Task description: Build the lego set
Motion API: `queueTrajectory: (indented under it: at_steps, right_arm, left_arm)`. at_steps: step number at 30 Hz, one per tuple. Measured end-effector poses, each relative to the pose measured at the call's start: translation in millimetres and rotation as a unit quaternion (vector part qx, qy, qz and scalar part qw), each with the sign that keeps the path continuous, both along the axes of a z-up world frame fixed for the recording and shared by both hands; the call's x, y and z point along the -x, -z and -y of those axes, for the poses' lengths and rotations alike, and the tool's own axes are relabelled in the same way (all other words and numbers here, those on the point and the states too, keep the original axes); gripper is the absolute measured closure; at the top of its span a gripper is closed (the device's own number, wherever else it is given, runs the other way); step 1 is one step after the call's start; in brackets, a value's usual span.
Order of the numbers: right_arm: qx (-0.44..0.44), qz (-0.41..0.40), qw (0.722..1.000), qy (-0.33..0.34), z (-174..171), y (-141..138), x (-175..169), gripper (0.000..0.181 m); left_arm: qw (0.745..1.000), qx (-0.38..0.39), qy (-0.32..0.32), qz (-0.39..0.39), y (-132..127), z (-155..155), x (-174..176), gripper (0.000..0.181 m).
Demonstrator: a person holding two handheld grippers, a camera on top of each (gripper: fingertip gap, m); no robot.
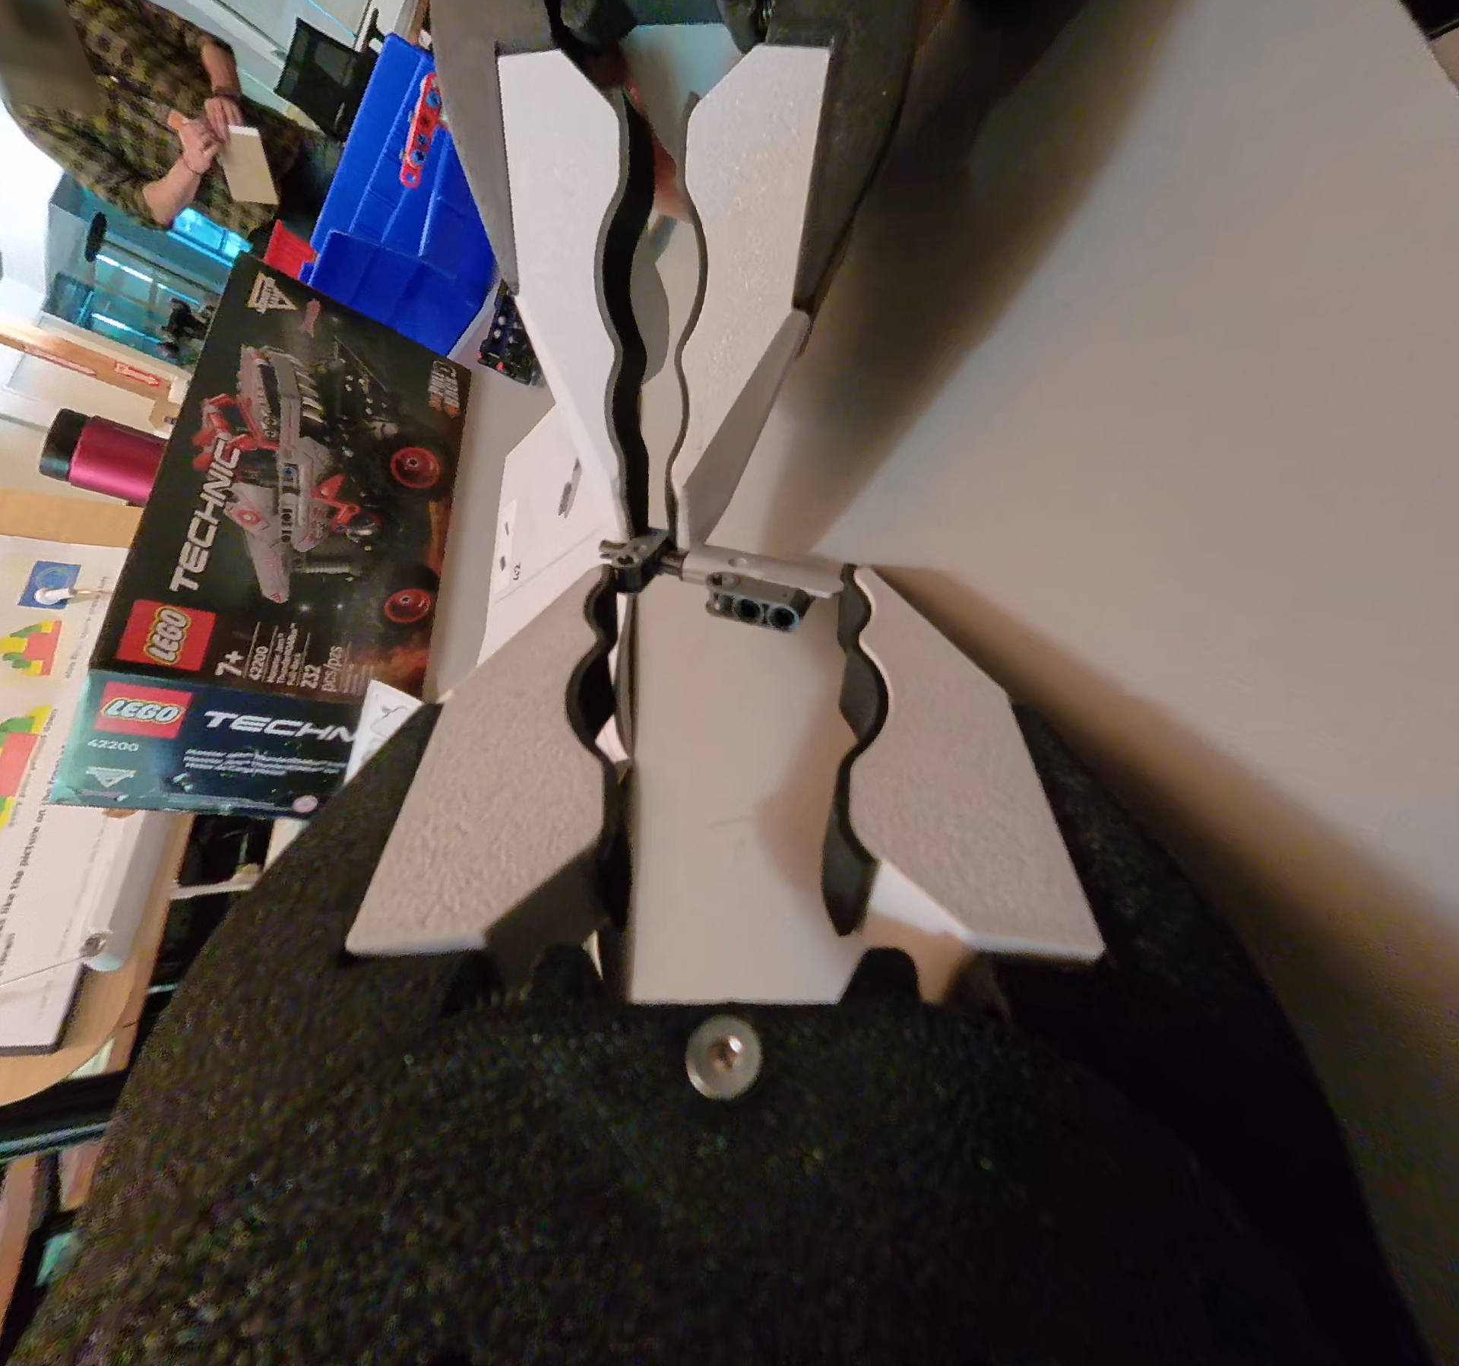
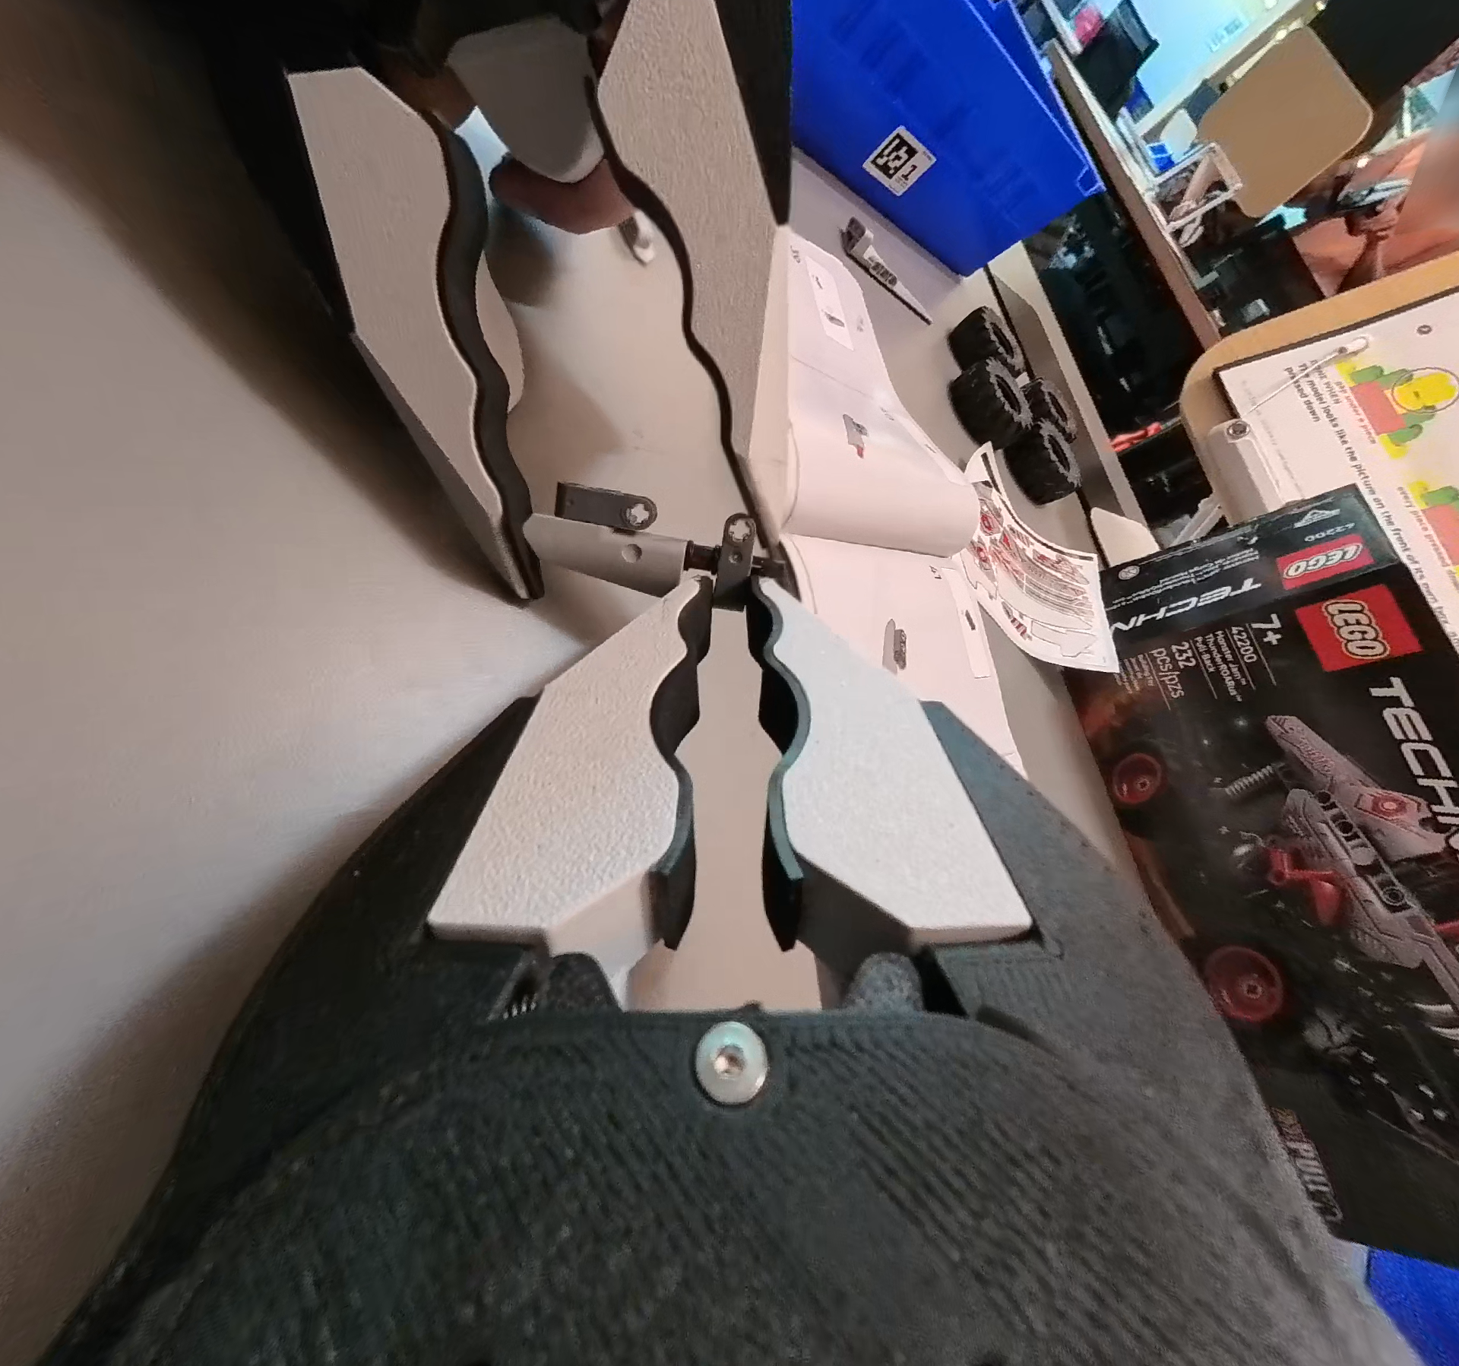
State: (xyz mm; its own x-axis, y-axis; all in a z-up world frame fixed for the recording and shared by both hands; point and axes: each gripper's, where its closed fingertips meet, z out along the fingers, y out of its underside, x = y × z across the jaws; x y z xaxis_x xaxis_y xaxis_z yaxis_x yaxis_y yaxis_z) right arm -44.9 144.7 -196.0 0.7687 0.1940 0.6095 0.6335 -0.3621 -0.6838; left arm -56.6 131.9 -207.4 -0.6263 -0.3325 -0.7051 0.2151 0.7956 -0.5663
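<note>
A small lego assembly hangs in the air between my two grippers: a light grey tube (image 1: 750, 563) with a dark grey holed connector (image 1: 758, 609) under it and a small black connector (image 1: 638, 560) on an axle at one end. My left gripper (image 1: 726, 586) holds the assembly end to end between its fingertips. My right gripper (image 1: 655, 530) comes in from the top of the left wrist view, shut on the black connector. In the right wrist view, my right gripper (image 2: 730, 593) pinches the black connector (image 2: 736, 550), and the left gripper (image 2: 647, 550) spans the grey tube (image 2: 608, 550).
The lego set box (image 1: 276, 538) stands on the table, also showing in the right wrist view (image 2: 1263, 696). Blue bins (image 2: 908, 64), black tyres (image 2: 1018, 412), a sticker sheet (image 2: 1034, 578) and white sheets with small parts (image 2: 853, 396) lie behind. A seated person (image 1: 158, 104) is far back. My left and right fingertips are right by each other.
</note>
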Motion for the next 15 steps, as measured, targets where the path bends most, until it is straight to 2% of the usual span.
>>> queueTrajectory:
  at_steps: [3, 6, 10, 15]
  right_arm:
    - [-0.005, -0.055, 0.998, 0.013, -1.7, -2.6, -3.3, 0.175]
    - [0.019, -0.126, 0.988, 0.083, 0.9, 2.4, -20.0, 0.175]
    - [0.054, -0.186, 0.963, 0.189, 10.2, 13.6, -40.5, 0.175]
    - [0.098, -0.247, 0.932, 0.245, 18.1, 31.2, -39.6, 0.175]
  left_arm:
    - [0.999, 0.042, -0.009, -0.016, -3.2, -1.7, -2.9, 0.127]
    - [0.998, 0.039, -0.039, -0.014, -2.3, -9.4, -9.0, 0.131]
    - [0.998, 0.03, -0.059, -0.01, -0.9, -13.1, -12.6, 0.134]
    - [0.999, 0.016, -0.043, -0.015, 2.7, -7.5, -7.6, 0.147]
